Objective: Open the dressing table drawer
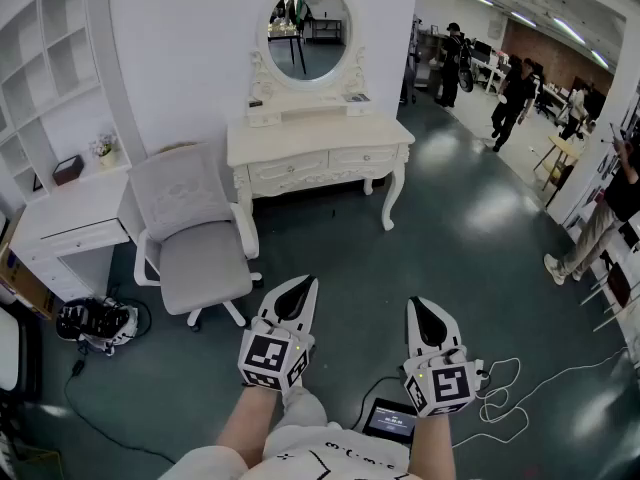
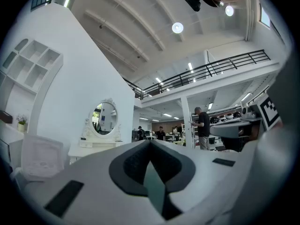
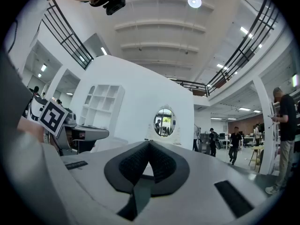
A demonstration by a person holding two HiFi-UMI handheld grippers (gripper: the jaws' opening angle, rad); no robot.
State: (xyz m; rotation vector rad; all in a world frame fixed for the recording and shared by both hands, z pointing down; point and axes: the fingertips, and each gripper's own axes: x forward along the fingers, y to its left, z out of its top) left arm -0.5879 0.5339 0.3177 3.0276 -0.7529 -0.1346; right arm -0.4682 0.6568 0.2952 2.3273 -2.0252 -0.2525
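Dark teal flooring (image 1: pixel 330 238) is recorded across an open hall, with a white wall (image 1: pixel 190 48) at the far side and white shelving (image 1: pixel 40 78) at the far left. Several people (image 1: pixel 515 98) are seen standing at the far right.

A carved white vanity surface (image 1: pixel 315 133) is placed against the far wall, at the centre. A white desk (image 1: pixel 70 213) is noted at the left, and a pale office chair (image 1: pixel 195 238) is parked between it and the vanity surface, just beside the latter's left leg. An oval mirror (image 1: pixel 308 30) is mounted upright on the vanity surface.

Two drawers are fitted side by side below the top, the left drawer (image 1: pixel 288 168) and the right drawer (image 1: pixel 363 156). Both are seen flush with the front, and neither is touched.

The left tool (image 1: pixel 295 290) and the right tool (image 1: pixel 428 313) are held level at the near side, well apart from the vanity surface and pointed toward it. The jaws of each are found together, tip to tip, with nothing between them.

A small tablet (image 1: pixel 390 420) and a loose white cable (image 1: pixel 510 398) are noted on the floor at the near right.
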